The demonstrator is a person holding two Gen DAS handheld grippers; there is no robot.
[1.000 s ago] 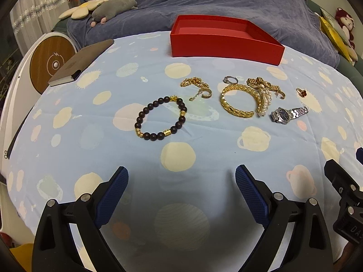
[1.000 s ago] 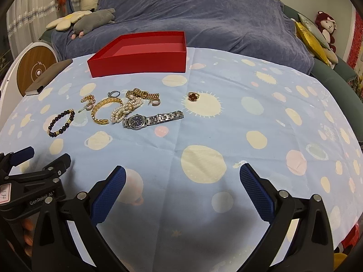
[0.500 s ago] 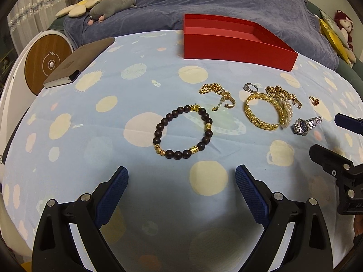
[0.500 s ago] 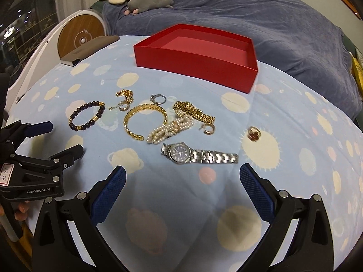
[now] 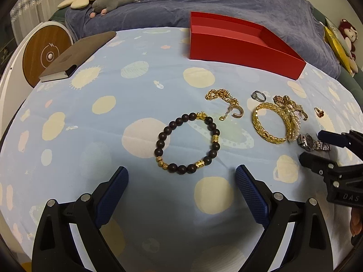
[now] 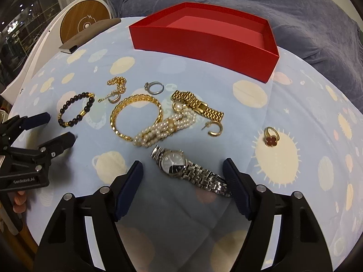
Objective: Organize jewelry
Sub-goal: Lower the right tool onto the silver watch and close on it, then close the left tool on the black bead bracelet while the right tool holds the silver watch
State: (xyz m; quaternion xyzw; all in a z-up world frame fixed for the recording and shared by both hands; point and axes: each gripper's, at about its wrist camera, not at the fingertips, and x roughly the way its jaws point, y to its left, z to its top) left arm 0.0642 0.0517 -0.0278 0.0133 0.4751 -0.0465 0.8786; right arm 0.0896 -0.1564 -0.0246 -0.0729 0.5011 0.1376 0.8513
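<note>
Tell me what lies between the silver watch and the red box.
In the right wrist view, the pearl bracelet and gold watch band lie between silver watch and red box.

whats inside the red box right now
Nothing shows inside the red box: the right wrist view sees bare red floor. Its near wall hides the strip of floor just behind it, so a small piece there can't be ruled out.
</note>
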